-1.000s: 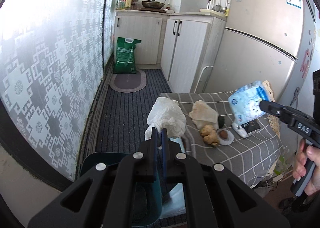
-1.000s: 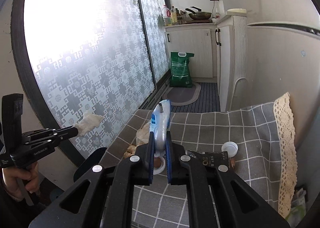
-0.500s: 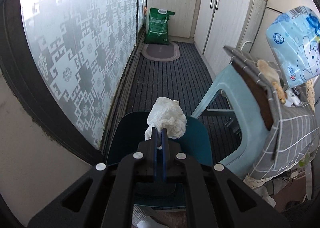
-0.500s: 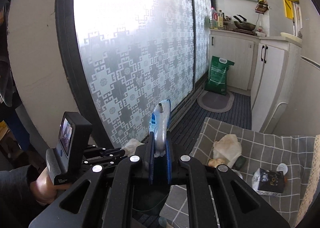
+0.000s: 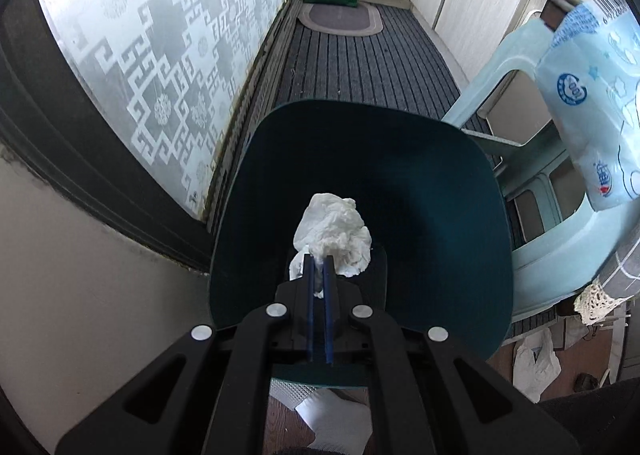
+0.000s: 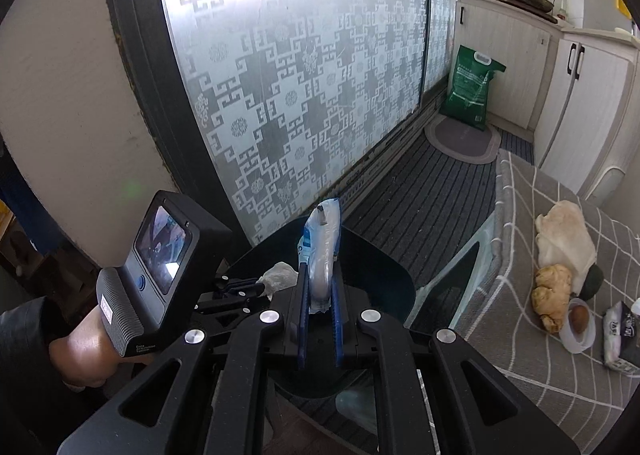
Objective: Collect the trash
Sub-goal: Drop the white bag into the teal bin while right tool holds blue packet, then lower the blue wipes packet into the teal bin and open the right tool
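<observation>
Two grippers over dark bin, left gripper pinching crumpled tissue, right gripper clamping upright wrapper.

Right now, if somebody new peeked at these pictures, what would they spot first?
Probably the white tissue pinched in the left gripper, right over the open dark teal bin. Next, the pale blue packet squeezed in the right gripper, also above the bin. Off to the right, food and wrappers lie on a checked cloth.
</observation>
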Motion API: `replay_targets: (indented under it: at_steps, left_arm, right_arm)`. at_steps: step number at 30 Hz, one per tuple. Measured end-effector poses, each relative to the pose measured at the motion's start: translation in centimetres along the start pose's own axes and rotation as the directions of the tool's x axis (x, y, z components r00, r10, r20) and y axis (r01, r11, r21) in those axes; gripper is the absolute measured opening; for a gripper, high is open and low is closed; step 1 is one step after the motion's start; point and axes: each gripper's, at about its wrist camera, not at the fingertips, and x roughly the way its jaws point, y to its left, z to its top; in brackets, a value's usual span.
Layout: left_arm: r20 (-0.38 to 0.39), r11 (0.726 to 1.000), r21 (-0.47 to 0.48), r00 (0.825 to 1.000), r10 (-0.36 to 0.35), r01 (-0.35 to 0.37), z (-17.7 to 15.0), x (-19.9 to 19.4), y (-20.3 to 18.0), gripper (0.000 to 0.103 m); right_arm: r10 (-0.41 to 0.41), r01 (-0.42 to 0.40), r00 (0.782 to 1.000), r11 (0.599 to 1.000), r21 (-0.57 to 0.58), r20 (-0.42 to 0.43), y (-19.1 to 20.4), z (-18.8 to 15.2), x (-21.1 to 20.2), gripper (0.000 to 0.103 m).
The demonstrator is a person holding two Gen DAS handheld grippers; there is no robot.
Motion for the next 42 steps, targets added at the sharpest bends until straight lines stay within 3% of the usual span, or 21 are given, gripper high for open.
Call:
replay_targets:
  at_steps: [8,10,12,18,23,25,27,30,32,42]
  left_arm:
    - [-0.106,1.0,0.008,0.994,-0.027,0.028,-0.6,2.8,-0.3,0.005]
    - [-0.103,0.999,0.019,0.994,-0.025,0.028,-0.7,2.8,-0.5,0.011]
    - [-0.075,1.0,0.018,0.997,-0.017,0.019,-0.8,2.3,-0.4,0.029]
    - [0.056,1.0,0.015,0.998,0.0,0.0,-0.3,-1.8,0.4,0.029]
    - [0.209,1.0,-0.005,0.978,-0.005,0.006,-0.1,-7.2,0.7,0.032]
    - [0.279,1.0,-0.003,0.96,-0.014,0.016,0.0,-9.6,0.6,0.035]
    - [0.348,1.0,-0.003,0.937,-0.028,0.031,-0.1,-12.0,0.3,0.046]
    - [0.453,0.999,-0.012,0.891,-0.033,0.043,0.1,-15.4,-0.1,0.058]
    - [0.511,0.999,-0.017,0.859,-0.033,0.048,0.2,-17.3,-0.7,0.06]
    - [0.667,0.992,0.004,0.739,-0.094,0.122,0.9,-24.6,-2.1,0.073]
  right_arm:
    - [-0.021,0.02,0.994,1.0,-0.006,-0.105,0.4,-0.9,3.0,0.01]
    - [-0.018,0.017,0.993,1.0,-0.007,-0.118,0.4,-0.9,3.4,0.01]
    - [-0.016,0.016,0.992,1.0,-0.007,-0.124,0.5,-0.9,3.7,0.01]
    - [-0.018,0.018,0.99,1.0,-0.002,-0.139,0.7,-0.7,5.0,0.01]
    - [-0.024,0.025,0.987,1.0,0.004,-0.158,0.6,-1.0,5.9,0.009]
    - [-0.021,0.023,0.986,1.0,0.012,-0.166,0.5,-1.3,6.3,0.009]
    - [-0.017,0.021,0.984,1.0,0.018,-0.176,0.4,-1.5,6.8,0.009]
    - [-0.013,0.017,0.981,1.0,0.019,-0.196,0.5,-2.0,7.7,0.01]
    - [-0.014,0.018,0.977,1.0,0.019,-0.213,0.6,-2.4,8.4,0.01]
    - [-0.004,0.005,0.952,1.0,0.005,-0.307,1.0,-5.2,12.4,0.011]
